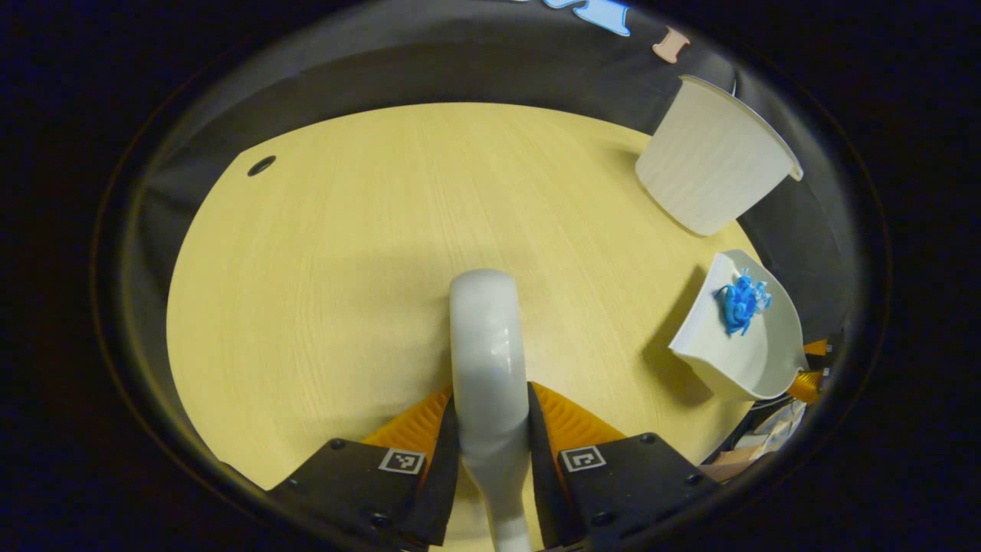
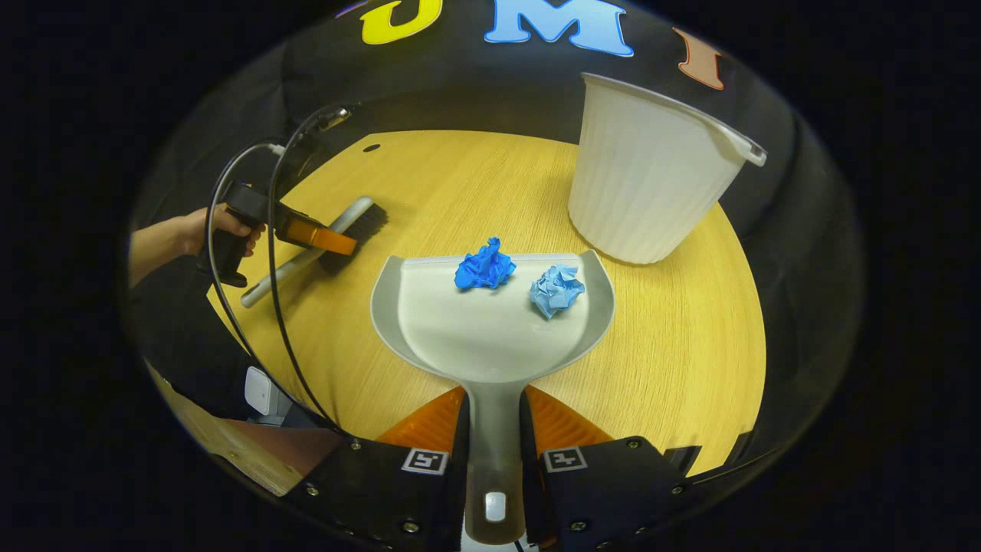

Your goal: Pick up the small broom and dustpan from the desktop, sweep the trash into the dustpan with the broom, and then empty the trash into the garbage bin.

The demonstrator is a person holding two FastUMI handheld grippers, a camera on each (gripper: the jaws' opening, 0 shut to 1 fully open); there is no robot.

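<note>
Your right claw (image 2: 494, 429) clamps the dustpan (image 2: 490, 322) handle; two paper wads (image 2: 485, 264) lie near its front lip, bin (image 2: 651, 176) just ahead-right. Your left claw (image 1: 490, 429) grips the broom (image 1: 489, 360), bare desk (image 1: 345, 253) ahead.

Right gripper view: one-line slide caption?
Right gripper grips the dustpan holding two paper wads, white bin just beyond.
</note>
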